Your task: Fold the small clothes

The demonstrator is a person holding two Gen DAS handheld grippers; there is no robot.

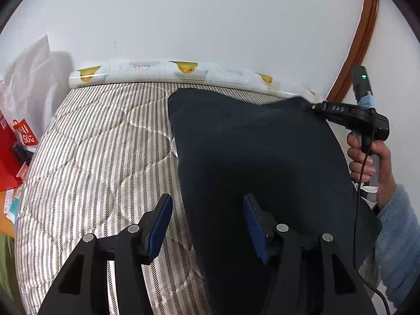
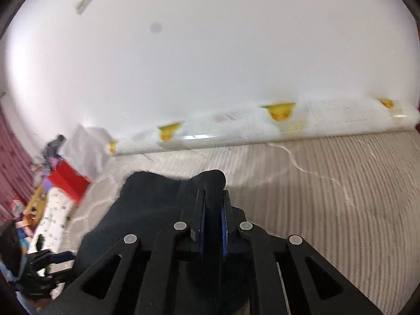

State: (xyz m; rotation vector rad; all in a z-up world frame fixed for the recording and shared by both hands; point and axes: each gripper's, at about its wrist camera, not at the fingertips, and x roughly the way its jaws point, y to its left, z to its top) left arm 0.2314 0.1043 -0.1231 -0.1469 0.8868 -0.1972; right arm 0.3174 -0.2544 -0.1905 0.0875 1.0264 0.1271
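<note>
Dark garment (image 1: 252, 152) on the bed (image 1: 99, 141): right gripper (image 2: 213, 210) jaws pinch its far corner, left gripper (image 1: 207, 225) jaws spread astride its near edge, untouched, so left grabs next.

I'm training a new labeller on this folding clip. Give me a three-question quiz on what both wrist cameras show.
1. True or false: the right gripper is shut on a corner of the dark garment.
2. The left gripper is: A) clamped on the garment, B) open, with the garment's edge lying between its fingers, C) out of view.
3. What does the garment rest on?

Key
1. True: the jaws pinch a bunched fold.
2. B: the blue pads stand apart.
3. The striped quilted mattress, near the wall.
</note>
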